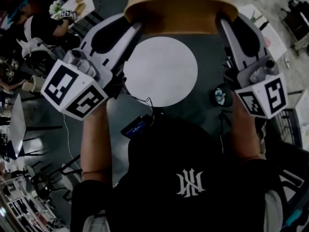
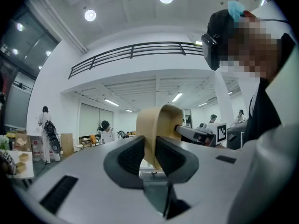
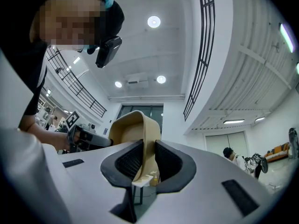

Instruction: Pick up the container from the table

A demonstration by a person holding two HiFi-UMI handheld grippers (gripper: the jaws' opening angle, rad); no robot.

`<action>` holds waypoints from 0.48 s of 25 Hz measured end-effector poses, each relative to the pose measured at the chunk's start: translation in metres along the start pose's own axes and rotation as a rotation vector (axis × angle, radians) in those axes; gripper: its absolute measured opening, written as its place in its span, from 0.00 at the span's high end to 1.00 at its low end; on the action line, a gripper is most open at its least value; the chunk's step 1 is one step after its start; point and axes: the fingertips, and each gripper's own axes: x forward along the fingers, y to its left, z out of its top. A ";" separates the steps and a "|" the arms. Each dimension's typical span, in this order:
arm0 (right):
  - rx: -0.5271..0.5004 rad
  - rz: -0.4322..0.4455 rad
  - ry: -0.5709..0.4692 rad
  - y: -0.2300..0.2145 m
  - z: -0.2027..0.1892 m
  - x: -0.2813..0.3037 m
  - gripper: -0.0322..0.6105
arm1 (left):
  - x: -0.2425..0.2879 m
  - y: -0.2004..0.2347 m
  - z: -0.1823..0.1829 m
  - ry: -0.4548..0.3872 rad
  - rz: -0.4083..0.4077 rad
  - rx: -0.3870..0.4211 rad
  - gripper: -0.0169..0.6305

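Observation:
The container (image 1: 178, 8) is a round tan tub with a thin wall, held up in the air above the round white table (image 1: 161, 71) in the head view. My left gripper (image 1: 135, 30) is shut on its left rim, my right gripper (image 1: 224, 25) on its right rim. In the left gripper view the tan wall (image 2: 159, 125) stands edge-on between the black pads of my left gripper (image 2: 148, 146), and the right gripper's marker cube (image 2: 219, 133) shows beyond. The right gripper view has the wall (image 3: 135, 125) pinched by my right gripper (image 3: 148, 155).
Dark floor surrounds the table. A small dark device (image 1: 137, 127) hangs on a cable at my chest. A little teal object (image 1: 219, 95) lies on the floor to the right. People and tables (image 1: 79, 4) stand far left, chairs (image 1: 48, 178) lower left.

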 end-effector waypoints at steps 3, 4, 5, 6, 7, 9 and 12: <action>0.003 -0.005 -0.008 0.000 0.001 -0.005 0.81 | 0.001 -0.005 -0.001 -0.005 -0.006 0.000 0.86; 0.001 -0.004 -0.005 0.000 0.002 -0.006 0.81 | 0.000 -0.007 0.000 -0.006 -0.007 -0.001 0.86; -0.002 -0.003 -0.002 0.001 0.004 -0.007 0.81 | -0.001 -0.008 0.001 -0.007 -0.008 -0.002 0.86; -0.006 -0.001 -0.002 0.002 0.006 -0.007 0.81 | -0.002 -0.010 0.003 -0.008 -0.007 -0.002 0.86; -0.009 0.001 -0.004 0.003 0.008 -0.006 0.81 | -0.004 -0.010 0.004 -0.009 -0.006 -0.001 0.86; -0.012 0.007 -0.008 0.008 0.010 -0.005 0.81 | -0.009 -0.010 0.005 -0.012 -0.001 -0.001 0.86; -0.010 0.019 -0.010 0.014 0.010 -0.003 0.81 | -0.016 -0.009 0.005 -0.016 0.010 -0.002 0.86</action>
